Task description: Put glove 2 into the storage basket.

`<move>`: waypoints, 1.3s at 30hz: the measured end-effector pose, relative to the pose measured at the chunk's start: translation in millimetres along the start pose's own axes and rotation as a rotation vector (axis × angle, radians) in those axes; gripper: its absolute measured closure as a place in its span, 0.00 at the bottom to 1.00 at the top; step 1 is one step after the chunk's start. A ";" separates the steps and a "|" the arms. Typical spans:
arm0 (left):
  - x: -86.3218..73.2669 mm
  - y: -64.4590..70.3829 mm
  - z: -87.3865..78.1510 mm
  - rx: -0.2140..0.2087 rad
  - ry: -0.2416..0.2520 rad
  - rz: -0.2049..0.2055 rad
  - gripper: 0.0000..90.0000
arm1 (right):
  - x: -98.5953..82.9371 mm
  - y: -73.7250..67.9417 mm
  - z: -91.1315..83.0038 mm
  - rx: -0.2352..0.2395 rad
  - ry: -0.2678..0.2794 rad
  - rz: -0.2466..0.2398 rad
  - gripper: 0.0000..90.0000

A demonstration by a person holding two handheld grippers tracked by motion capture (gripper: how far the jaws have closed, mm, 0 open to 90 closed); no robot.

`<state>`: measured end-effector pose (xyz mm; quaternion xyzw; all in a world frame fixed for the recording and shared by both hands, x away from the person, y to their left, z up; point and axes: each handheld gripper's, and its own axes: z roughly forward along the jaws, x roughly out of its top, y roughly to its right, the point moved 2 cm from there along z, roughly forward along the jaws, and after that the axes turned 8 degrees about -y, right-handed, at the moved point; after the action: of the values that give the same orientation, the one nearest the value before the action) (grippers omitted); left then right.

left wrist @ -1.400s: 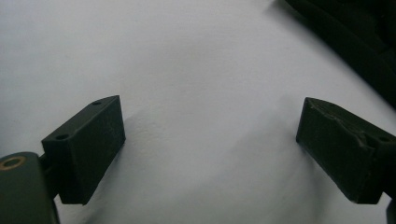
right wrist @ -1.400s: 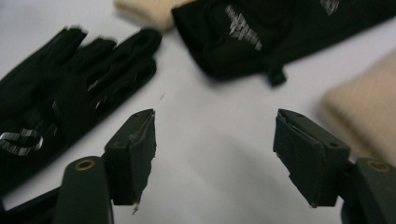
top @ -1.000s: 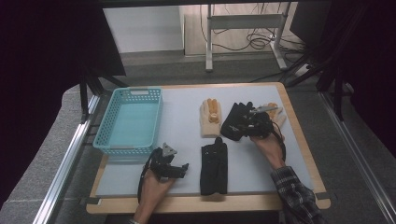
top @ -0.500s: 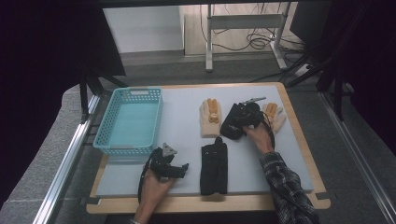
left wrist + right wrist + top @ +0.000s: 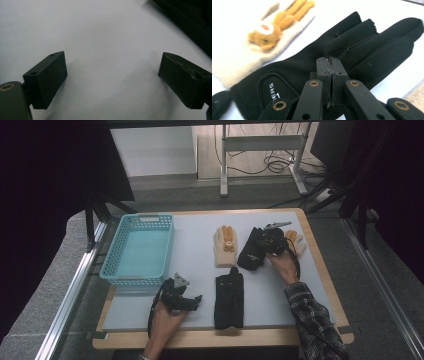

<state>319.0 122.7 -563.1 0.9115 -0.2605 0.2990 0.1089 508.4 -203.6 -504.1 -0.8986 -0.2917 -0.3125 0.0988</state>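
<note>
- Hovering over the black glove [image 5: 317, 65], the right gripper [image 5: 270, 240] sits at the far right of the surface [image 5: 200, 245], its jaws pressed together with nothing visibly pinched between them, though the fabric just under the tips is hard to make out.
- That glove lies flat just below and ahead of the jaws, its long axis running from the cuff at the lower left of the right gripper view to fingers at the upper right.
- A cream glove with a teddy bear [image 5: 264, 32] lies just beside it.
- The left gripper [image 5: 181, 299] rests near the front edge, jaws wide apart over bare surface, well away from that glove; the right hand is clearly nearer.
- A second black glove [image 5: 229, 299] lies just right of the left gripper.
- A turquoise basket [image 5: 120, 265] stands at the left.
</note>
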 end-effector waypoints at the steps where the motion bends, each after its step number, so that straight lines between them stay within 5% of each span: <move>1: 0.0 0.0 0.0 0.000 0.000 0.000 0.09 | 0.1 -0.8 -3.7 0.005 0.007 -0.004 0.96; 8: 0.1 0.4 0.3 -0.001 0.005 -0.005 0.09 | -1.2 -4.1 -30.4 0.045 0.047 -0.031 0.96; 15: 0.0 0.4 0.3 -0.001 0.005 -0.006 0.09 | -9.3 -18.5 -62.5 0.133 0.077 -0.061 0.96; 22: 0.0 0.3 0.2 0.000 0.005 -0.003 0.09 | -28.6 -51.7 -87.4 0.243 0.092 -0.127 0.96; 29: 0.1 0.6 0.5 0.000 0.010 -0.007 0.09 | -50.3 -99.3 -100.4 0.364 0.083 -0.203 0.96; 35: 0.1 0.6 0.4 0.001 0.009 -0.007 0.09 | -59.9 -137.9 -92.2 0.412 0.034 -0.252 0.96; 39: 0.0 0.9 0.4 0.001 0.011 -0.012 0.09 | -66.9 -150.2 -75.8 0.391 0.005 -0.239 0.96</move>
<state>318.7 121.7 -563.4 0.9114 -0.2546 0.3033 0.1118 339.6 -140.1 -486.8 -0.8206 -0.4508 -0.2620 0.2340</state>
